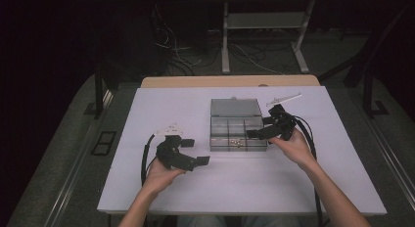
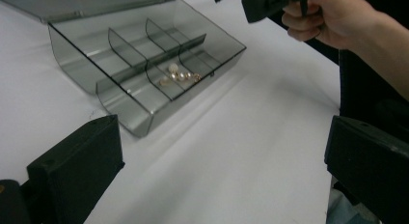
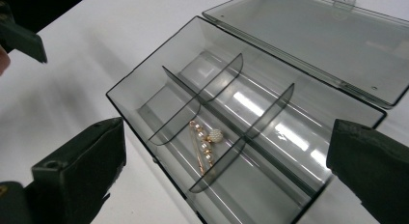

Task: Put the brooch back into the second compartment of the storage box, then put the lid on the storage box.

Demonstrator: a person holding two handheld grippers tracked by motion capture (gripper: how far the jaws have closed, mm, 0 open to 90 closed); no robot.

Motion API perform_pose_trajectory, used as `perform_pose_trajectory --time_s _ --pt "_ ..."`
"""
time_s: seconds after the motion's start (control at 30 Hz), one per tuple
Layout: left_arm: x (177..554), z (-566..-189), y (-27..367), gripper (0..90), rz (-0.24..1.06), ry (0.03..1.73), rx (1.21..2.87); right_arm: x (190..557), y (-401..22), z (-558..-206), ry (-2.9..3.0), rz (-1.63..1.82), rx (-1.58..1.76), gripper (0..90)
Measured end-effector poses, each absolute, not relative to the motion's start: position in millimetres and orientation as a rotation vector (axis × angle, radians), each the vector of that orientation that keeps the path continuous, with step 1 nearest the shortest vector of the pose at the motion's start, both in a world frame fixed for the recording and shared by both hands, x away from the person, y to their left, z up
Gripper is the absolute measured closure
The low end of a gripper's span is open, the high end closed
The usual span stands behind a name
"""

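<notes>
A clear grey compartment box [image 1: 220, 128] lies in the middle of the white table with its lid [image 1: 235, 108] folded back flat. A gold pin with pearls [image 1: 236, 141] [image 2: 179, 77] [image 3: 206, 144] rests in the front middle compartment. My right gripper [image 1: 260, 128] [image 3: 224, 178] hovers at the box's right front corner, jaws wide apart with nothing between them. My left gripper [image 1: 195, 151] [image 2: 222, 178] is held left of the box above bare table, open and empty. In the left gripper view the right gripper [image 2: 270, 3] and its hand appear at the top.
A thin white strip [image 1: 284, 99] lies behind the box at the back right. The table's wooden back edge [image 1: 230, 81] borders dark floor with cables and a metal frame. Bare white table [image 1: 244, 183] stretches in front of the box.
</notes>
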State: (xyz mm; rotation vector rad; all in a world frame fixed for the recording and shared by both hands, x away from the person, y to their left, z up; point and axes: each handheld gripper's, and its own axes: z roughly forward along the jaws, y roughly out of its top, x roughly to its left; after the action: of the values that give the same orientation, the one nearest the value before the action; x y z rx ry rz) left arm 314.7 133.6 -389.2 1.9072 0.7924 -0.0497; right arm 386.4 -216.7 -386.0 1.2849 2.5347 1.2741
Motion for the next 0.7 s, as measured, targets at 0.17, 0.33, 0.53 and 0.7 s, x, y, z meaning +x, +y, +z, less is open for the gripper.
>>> perform_pose_trajectory --time_s 0.17,0.33,0.53,0.7 --pt "332 -382 132 0.0 -0.042 0.794 1.906 390 -223 -385 2.523 1.271 1.301 0.2" --pt "350 -380 133 0.0 -0.035 0.816 1.91 393 -229 -382 2.513 1.274 1.307 0.2" --pt "367 -380 132 0.0 -0.034 0.829 1.896 399 -234 -378 2.497 1.272 1.309 0.3" --pt "381 -377 128 0.0 -0.034 0.824 1.922 404 -236 -376 2.481 1.279 1.311 0.3"
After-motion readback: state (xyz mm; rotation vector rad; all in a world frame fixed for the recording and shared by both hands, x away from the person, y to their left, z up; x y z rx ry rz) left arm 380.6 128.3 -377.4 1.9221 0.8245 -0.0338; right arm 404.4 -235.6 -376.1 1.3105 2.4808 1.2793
